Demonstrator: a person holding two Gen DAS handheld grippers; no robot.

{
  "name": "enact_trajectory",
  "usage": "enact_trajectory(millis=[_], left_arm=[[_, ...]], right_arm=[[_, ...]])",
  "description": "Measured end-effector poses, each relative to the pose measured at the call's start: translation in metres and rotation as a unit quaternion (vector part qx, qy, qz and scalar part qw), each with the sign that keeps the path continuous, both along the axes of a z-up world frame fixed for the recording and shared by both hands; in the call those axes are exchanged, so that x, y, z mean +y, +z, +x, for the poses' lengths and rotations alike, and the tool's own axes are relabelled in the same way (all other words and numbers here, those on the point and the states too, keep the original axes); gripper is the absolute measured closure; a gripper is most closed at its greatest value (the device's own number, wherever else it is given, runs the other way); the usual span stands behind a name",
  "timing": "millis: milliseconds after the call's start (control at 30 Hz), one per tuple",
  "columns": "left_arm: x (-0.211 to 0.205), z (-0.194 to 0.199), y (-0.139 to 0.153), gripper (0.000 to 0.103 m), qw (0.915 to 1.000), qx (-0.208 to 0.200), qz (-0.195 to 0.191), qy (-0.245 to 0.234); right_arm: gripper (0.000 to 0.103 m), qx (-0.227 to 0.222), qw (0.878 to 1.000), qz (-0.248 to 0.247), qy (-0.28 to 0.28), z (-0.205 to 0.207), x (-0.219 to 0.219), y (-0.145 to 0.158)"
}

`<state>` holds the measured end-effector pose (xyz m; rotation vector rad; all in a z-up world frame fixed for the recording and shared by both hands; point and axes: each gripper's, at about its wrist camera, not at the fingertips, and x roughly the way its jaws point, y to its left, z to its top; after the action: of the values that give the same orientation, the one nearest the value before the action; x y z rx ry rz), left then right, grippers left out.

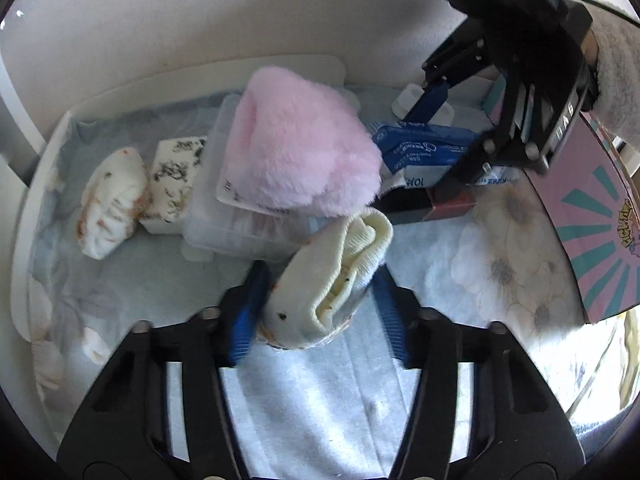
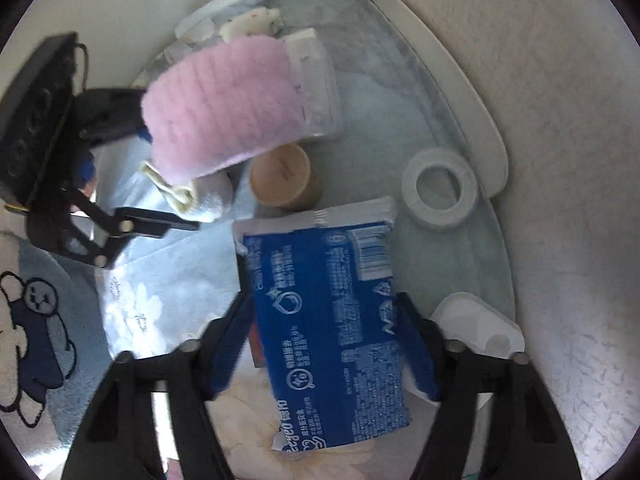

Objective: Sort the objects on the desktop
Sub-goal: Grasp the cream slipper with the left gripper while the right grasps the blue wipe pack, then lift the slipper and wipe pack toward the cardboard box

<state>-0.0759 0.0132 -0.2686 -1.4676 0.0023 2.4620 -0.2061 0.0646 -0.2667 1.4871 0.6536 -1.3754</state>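
We have the rolled sock between the left gripper pads, which pinch it on the blue cloth beside the clear box. The right gripper closes around the blue packet; we cannot tell if its pads press yet. We judge this the pick-up step; next, each hand must hold firm and lift clear of the pink plush.

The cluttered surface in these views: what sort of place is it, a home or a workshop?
Most likely a home, perhaps a bedroom. The things lie on a floral cloth: a rolled cream sock, a fluffy pink item and a blue tissue pack. A cartoon rug lies alongside.
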Motion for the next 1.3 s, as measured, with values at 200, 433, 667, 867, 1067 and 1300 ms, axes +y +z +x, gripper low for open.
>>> enact_trajectory(millis=[200,433,667,867,1067,1300], left_arm=[[0.002,0.007,0.006,0.065,0.9999,0.002,0.013,0.010],[0.003,0.027,0.033,0.066,0.9998,0.004,0.018,0.012],[-0.005,0.036,0.071,0.066,0.9997,-0.009,0.014,0.015],[-0.028,0.036,0.110,0.066,0.9998,-0.003,0.015,0.013],[-0.019,0.021,0.143,0.066,0.9988,0.017,0.032,-0.031],[0.037,0.004,0.176,0.066,0.9933,0.048,0.038,-0.098]], right_arm=[[0.046,-0.002,1.000,0.001,-0.016,0.006,0.001,0.000],[0.046,0.000,0.997,-0.018,-0.074,0.015,0.009,0.024],[0.046,0.046,0.985,0.018,-0.168,0.031,0.011,0.060],[0.046,0.054,0.953,0.006,-0.299,0.045,0.024,0.103],[0.046,0.096,0.928,-0.001,-0.361,0.066,0.032,0.144],[0.046,0.124,0.894,-0.001,-0.430,0.092,0.092,0.180]])
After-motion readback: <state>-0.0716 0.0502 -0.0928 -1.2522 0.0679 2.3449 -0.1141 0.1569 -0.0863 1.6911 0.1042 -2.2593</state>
